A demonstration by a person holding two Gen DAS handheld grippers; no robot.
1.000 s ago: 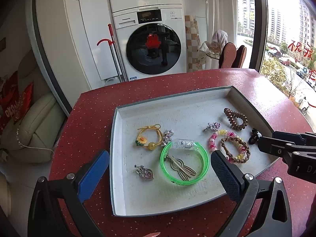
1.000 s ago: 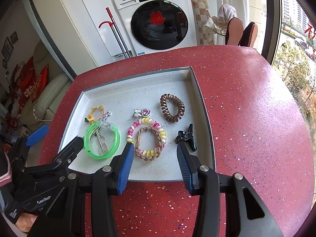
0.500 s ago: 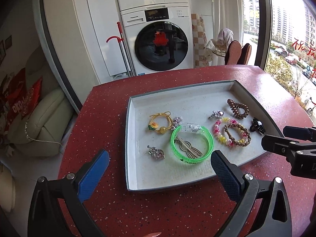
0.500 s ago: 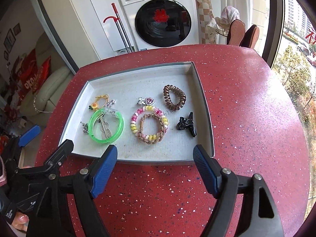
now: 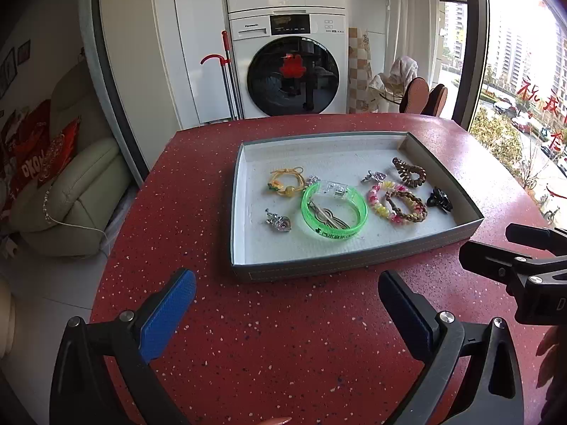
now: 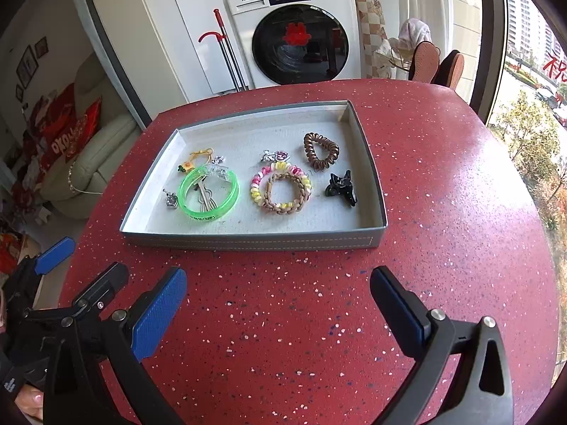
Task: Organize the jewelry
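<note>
Now I judge the sorting is near its end or pausing, with the jewelry all lying inside the shallow grey rectangular tray (image 6: 248,239) on the red speckled desk (image 6: 443,212), while my left tongs (image 5: 285,304) and right tongs (image 6: 278,302) hover before it, both wide apart and empty, so any next move calls for choosing one piece.

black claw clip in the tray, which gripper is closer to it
Right. The black claw clip lies by the tray's right wall, ahead of the open right gripper, which hangs short of the tray. The open left gripper sits further left.
</note>
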